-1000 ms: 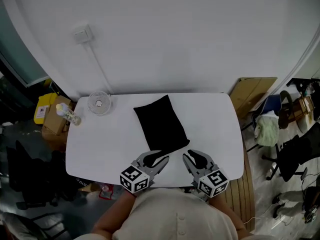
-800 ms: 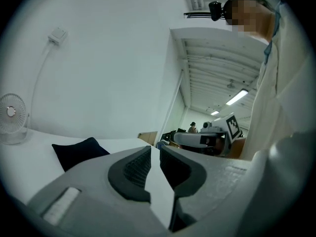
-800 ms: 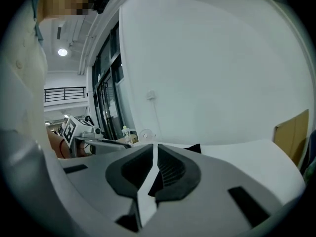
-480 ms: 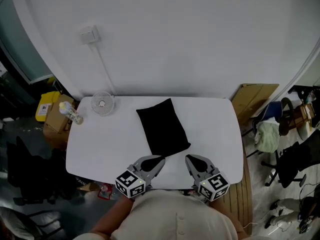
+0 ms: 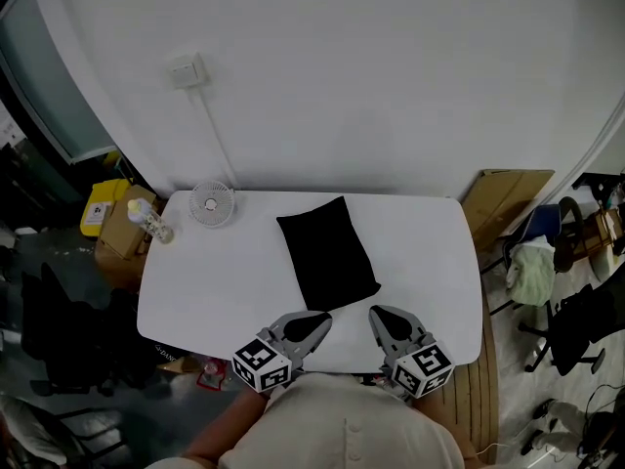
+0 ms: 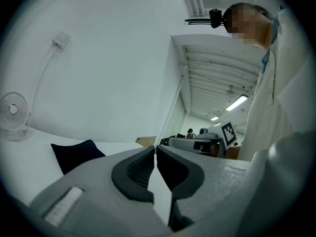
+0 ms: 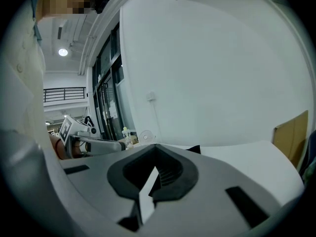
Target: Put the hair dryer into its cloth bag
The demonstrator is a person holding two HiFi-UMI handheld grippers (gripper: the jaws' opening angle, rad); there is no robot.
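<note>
The bag (image 5: 328, 262) lies flat in the middle of the table (image 5: 215, 272) (a fan (image 5: 212, 203) stands at the back left corner). At the front edge, the left gripper (image 5: 326, 319) has just been closing its jaws, which now meet on nothing. The right gripper (image 5: 375, 312) is also closed and empty.

Table (image 5: 195, 281) is viewed steeply from above by head cam; both gripper views are taken low, nr its front edge, twd wall (image 5: 391, 86); black bag (image 5: 327, 252) is shared.

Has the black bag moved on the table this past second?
No. The black bag lies as before relative to the fan; only the view shifted.
</note>
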